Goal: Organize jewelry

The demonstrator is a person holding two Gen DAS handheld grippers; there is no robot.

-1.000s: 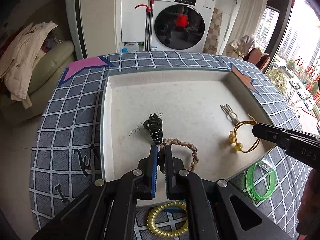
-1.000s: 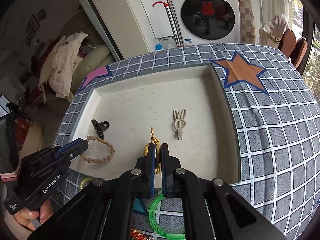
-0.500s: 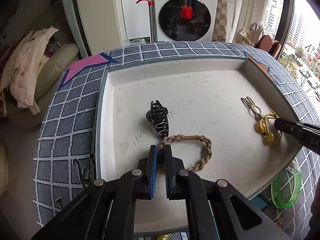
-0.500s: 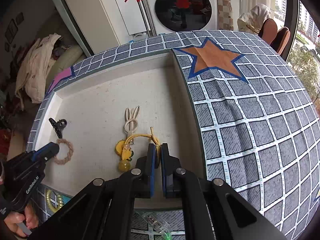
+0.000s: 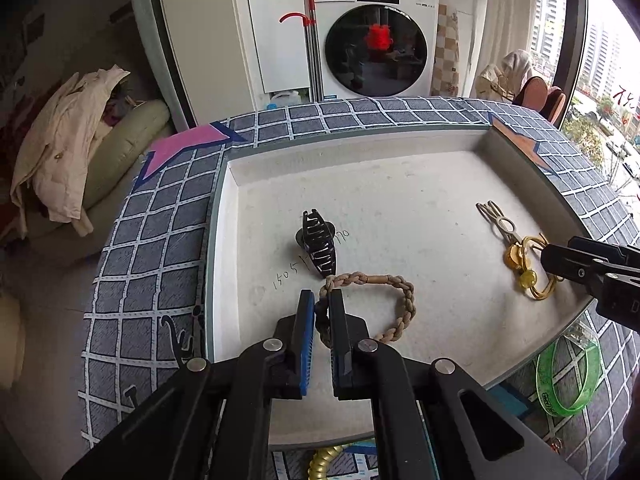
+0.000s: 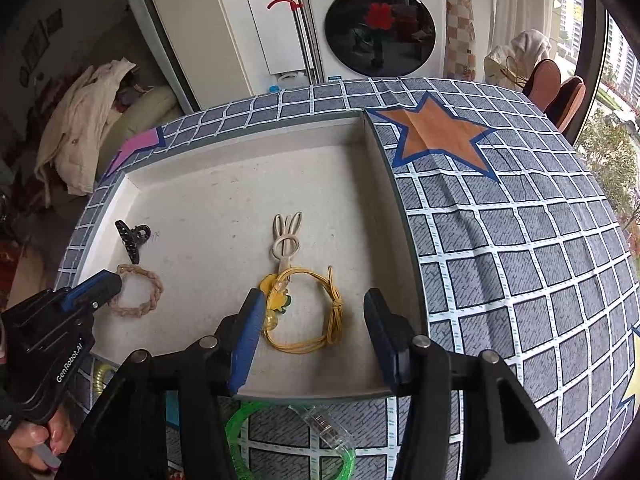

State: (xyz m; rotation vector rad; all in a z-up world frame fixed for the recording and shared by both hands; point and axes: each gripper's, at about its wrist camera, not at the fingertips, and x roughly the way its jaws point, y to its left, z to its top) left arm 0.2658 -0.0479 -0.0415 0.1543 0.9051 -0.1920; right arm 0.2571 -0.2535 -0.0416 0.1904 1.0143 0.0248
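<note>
A shallow white tray (image 5: 400, 184) (image 6: 240, 168) sits on a grid-patterned cloth. My left gripper (image 5: 321, 308) is shut on a tan braided bracelet (image 5: 404, 300) that rests on the tray floor beside a black claw clip (image 5: 318, 246). My right gripper (image 6: 316, 312) is open, its jaws standing either side of a yellow cord hair tie with a charm (image 6: 316, 312) lying in the tray. A beige bunny clip (image 6: 286, 236) lies just beyond it. The bracelet (image 6: 140, 292) and the left gripper (image 6: 100, 286) also show in the right wrist view.
A green translucent bangle (image 5: 568, 376) (image 6: 288, 440) and a gold coil hair tie (image 5: 324, 460) lie on the cloth outside the tray's near edge. An orange star (image 6: 436, 140) and a pink star (image 5: 184, 148) mark the cloth. A washing machine (image 5: 376, 36) stands behind.
My right gripper has opened and let go of the yellow hair tie, which now lies in the tray. My left gripper still holds the bracelet, lowered onto the tray floor.
</note>
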